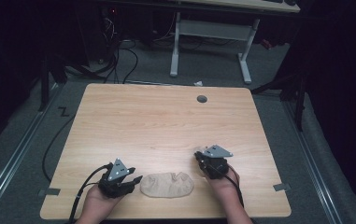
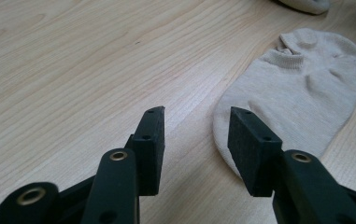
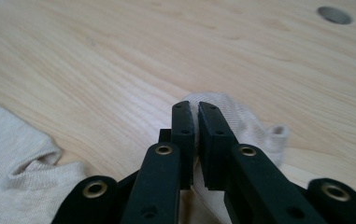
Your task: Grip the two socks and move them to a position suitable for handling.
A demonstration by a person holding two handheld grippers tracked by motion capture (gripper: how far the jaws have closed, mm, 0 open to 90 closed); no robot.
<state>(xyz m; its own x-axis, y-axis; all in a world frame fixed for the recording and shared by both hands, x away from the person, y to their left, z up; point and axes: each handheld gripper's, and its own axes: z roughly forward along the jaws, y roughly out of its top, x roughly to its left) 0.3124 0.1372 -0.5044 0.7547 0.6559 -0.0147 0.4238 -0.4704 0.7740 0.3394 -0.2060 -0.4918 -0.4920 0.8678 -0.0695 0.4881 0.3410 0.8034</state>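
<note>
Item: pair of beige ankle socks on a wooden table (image 1: 166, 116), being handled with two hand-held grippers.

First sock (image 1: 167, 185): lying flat near the table's front edge, between the two hands, cuff opening facing the right hand. In the left gripper view it is sitting just ahead and to one side of the jaws.

Second sock (image 3: 241, 126): lying under the right gripper (image 3: 196, 108), bunched, cuff poking out to one side. Mostly hidden beneath the tool in the high view.

Left gripper (image 2: 195, 116): jaws standing well apart, gripping nothing, hovering over bare wood just beside the first sock's toe end.

Right gripper: jaws nearly closed, a thin slit showing between them; fabric is lying around and behind the tips, but whether any of it is pinched cannot be told.

Hazards, as a judgement:
- Left jaws are aiming beside the sock, so closing here is likely catching wood or only the hem, and the sock is slipping free on lifting.
- Right jaws may be catching a single layer, so the second sock may be unrolling or dropping.
- Dragging either sock may be pushing the first off the front edge.
</note>
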